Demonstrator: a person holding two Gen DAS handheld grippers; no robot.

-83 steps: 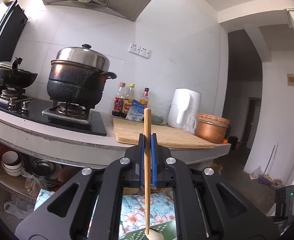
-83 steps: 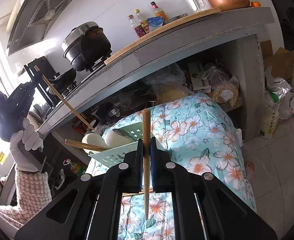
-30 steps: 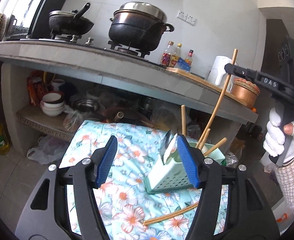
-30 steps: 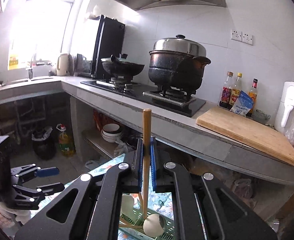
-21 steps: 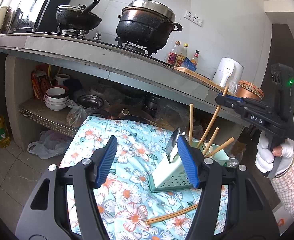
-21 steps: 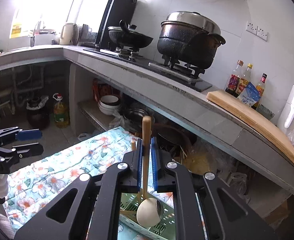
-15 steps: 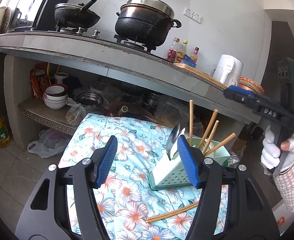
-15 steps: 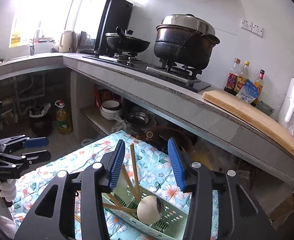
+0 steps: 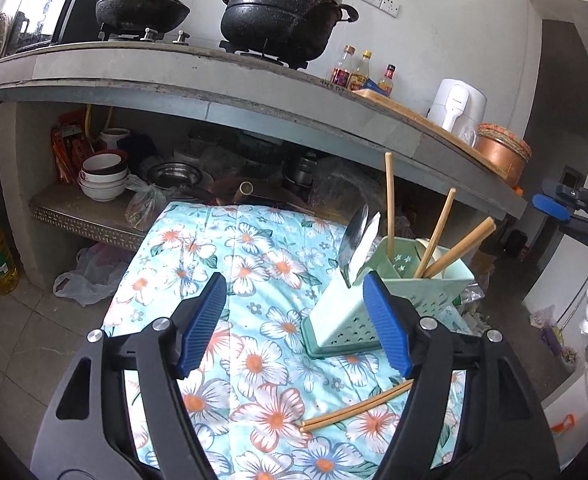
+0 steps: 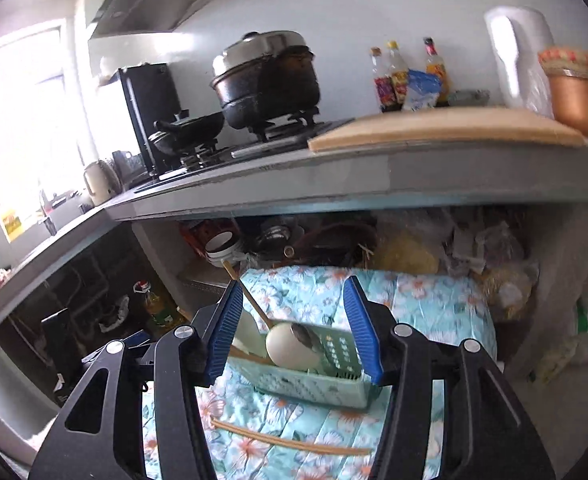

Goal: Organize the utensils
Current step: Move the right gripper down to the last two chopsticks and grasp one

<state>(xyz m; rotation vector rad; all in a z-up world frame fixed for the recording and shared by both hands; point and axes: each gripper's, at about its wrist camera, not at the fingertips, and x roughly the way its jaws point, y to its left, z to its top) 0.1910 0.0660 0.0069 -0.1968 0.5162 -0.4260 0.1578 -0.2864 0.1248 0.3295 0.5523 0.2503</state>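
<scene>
Left wrist: left claw gapes empty near green caddy

Right tool cut off at frame edge; caddy contents blurred in right view

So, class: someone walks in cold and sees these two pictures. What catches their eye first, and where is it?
Probably the green utensil holder, standing on the flowered cloth with chopsticks and spoons sticking up out of it. Next, the loose pair of chopsticks lying flat on the cloth in front of it. Above, a big black pot sits on the stove.
</scene>
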